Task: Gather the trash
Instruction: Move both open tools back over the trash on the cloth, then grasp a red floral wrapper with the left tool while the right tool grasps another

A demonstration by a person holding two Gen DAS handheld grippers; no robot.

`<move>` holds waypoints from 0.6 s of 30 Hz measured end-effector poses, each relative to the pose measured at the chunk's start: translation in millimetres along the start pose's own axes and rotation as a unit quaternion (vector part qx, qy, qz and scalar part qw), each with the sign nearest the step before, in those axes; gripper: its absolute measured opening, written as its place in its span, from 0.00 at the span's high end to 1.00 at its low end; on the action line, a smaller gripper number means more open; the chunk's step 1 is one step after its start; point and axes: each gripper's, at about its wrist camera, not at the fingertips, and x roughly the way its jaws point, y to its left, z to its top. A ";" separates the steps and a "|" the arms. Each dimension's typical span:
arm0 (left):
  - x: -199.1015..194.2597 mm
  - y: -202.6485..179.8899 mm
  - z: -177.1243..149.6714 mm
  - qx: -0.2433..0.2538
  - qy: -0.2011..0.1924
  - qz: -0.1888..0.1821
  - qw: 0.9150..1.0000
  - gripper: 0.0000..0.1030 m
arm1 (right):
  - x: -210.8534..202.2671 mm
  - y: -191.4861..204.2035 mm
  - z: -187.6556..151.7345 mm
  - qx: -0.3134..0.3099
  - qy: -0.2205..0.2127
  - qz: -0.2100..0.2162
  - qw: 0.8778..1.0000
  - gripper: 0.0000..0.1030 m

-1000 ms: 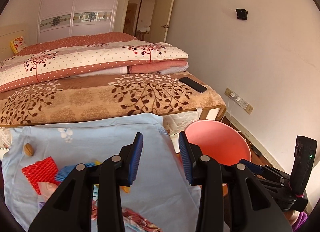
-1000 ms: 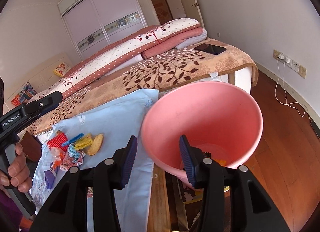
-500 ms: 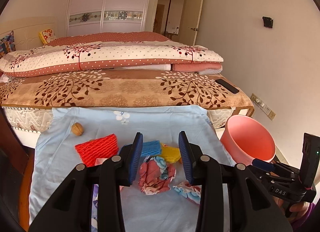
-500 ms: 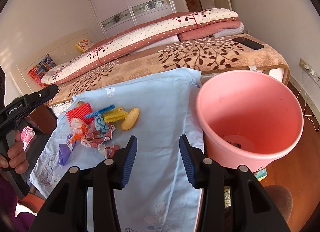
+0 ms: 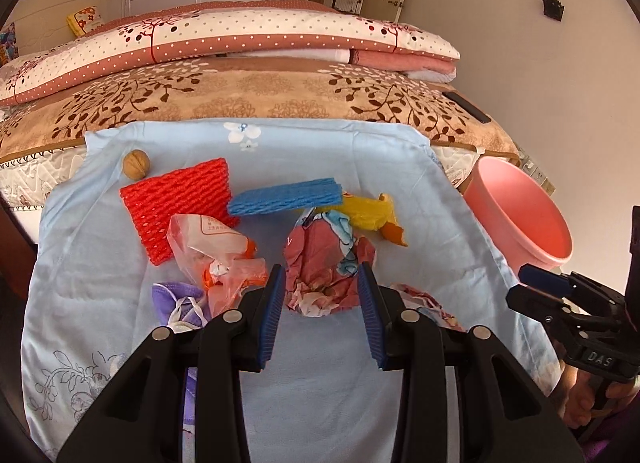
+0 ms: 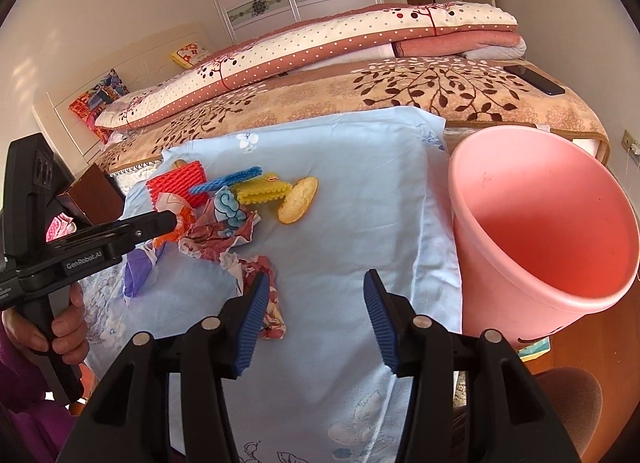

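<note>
A pale blue cotton sheet with faint flower prints (image 5: 320,159) carries a red foam net sleeve (image 5: 180,199), a blue foam net strip (image 5: 286,197), a yellow ruffled piece (image 6: 260,190), a crumpled pink-and-blue patterned wrapper (image 5: 326,263) and a brown walnut (image 5: 136,164). A plain salmon-pink plastic bucket (image 6: 536,231) stands nearby, and a tan blanket with brown leafy branches (image 5: 256,95) covers the bed.

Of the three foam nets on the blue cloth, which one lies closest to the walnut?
The red foam net: its corner almost reaches the walnut. The blue and yellow nets lie farther right.

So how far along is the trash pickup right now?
Barely started. The pink bin shows nothing inside from here. Both grippers are empty and open: the left gripper frames the crumpled red wrapper, the right gripper, jaws just opening, nears a scrap. The foam nets, bags and walnut still lie on the blue sheet.
</note>
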 end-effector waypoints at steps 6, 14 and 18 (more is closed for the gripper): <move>21.3 10.3 -2.4 -0.018 0.029 -0.002 0.999 0.64 | 8.7 9.7 -0.3 -0.014 0.013 0.007 1.000 0.44; 32.6 12.1 -3.9 -0.022 0.040 0.000 0.999 0.64 | 18.0 23.2 -1.8 -0.037 0.030 0.013 0.999 0.44; 32.4 12.4 -6.0 -0.017 0.038 -0.007 0.999 0.64 | 22.5 28.5 -2.1 -0.046 0.038 0.016 0.998 0.44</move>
